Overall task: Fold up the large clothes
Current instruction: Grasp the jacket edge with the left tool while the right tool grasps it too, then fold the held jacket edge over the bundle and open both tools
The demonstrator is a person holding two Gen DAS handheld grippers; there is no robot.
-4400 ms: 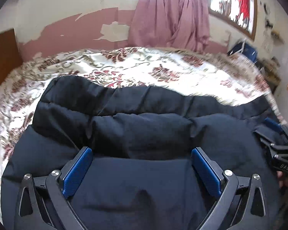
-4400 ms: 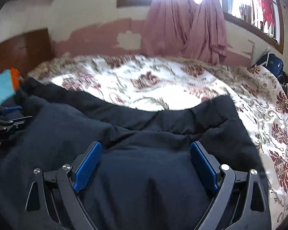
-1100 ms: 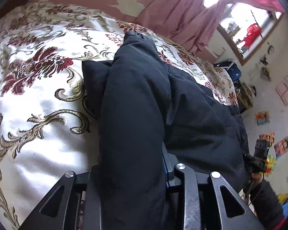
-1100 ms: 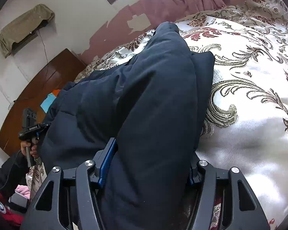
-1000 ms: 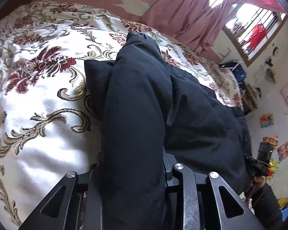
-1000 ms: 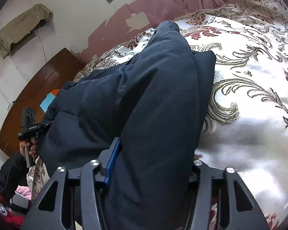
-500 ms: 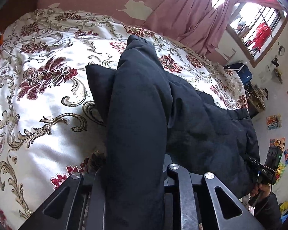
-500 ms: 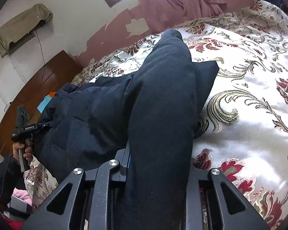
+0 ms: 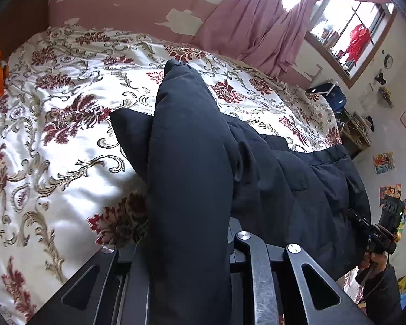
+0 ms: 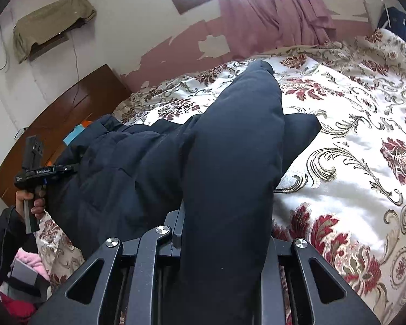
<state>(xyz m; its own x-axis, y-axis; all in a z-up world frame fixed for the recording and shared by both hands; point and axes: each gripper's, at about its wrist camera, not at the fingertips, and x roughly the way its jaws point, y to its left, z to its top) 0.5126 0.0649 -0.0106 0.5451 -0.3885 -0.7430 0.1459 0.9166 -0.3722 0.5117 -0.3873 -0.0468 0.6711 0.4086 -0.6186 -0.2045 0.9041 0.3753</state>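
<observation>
While a dark navy padded jacket (image 9: 192, 162) lies spread across the bed's cream satin cover with red and gold floral scrolls (image 9: 54, 135), each gripper is clamped on a thick fold of it. From the left gripper (image 9: 186, 246) and the right gripper (image 10: 224, 238) alike, the puffy fabric fills the gap between the black jaws and stretches away toward a pink curtain (image 9: 257, 27). Beside the bed stands a brown wooden headboard (image 10: 54, 124).

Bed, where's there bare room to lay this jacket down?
The floral bedspread is bare between the dark padded jacket and the pink curtain wall, and toward the wooden headboard. It is crowded along the near edge, where the jacket lies bunched.
</observation>
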